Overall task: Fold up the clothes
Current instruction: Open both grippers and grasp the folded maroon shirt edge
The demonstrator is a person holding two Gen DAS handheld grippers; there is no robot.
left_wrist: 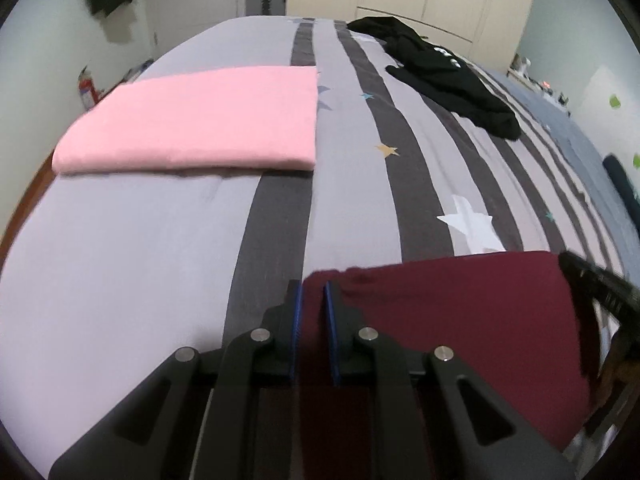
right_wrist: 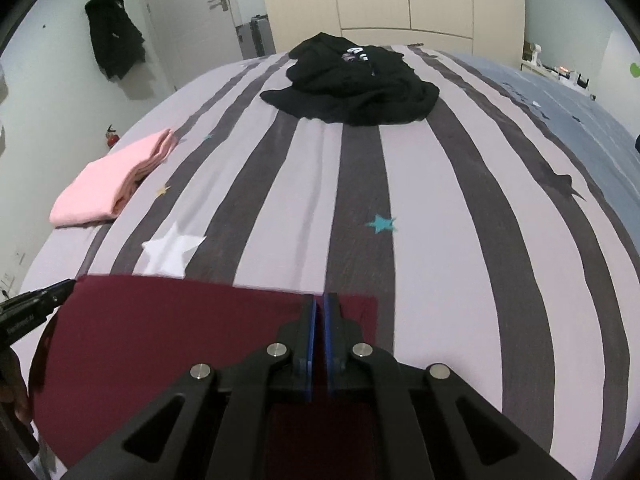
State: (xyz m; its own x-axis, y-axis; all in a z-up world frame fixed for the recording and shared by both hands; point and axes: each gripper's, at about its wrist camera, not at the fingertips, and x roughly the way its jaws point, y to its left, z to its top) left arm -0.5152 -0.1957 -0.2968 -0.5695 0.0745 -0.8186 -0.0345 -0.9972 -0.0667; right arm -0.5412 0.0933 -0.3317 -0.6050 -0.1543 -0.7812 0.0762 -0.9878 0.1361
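While both grippers hang over the near edge of the striped bedspread (right_wrist: 440,208), the left gripper (left_wrist: 313,288) is clamped on one corner of the maroon garment (left_wrist: 460,320) and the right gripper (right_wrist: 320,300) pinches the other corner tight. That garment stretches between them at the bedspread's near end. A folded pink garment (left_wrist: 200,116) lies toward its left side, a crumpled black garment (right_wrist: 352,84) at its far end.

We lose the maroon garment (right_wrist: 160,340) behind both claws at the bed's near edge; white lettering on the black garment (right_wrist: 352,84) stays unreadable.
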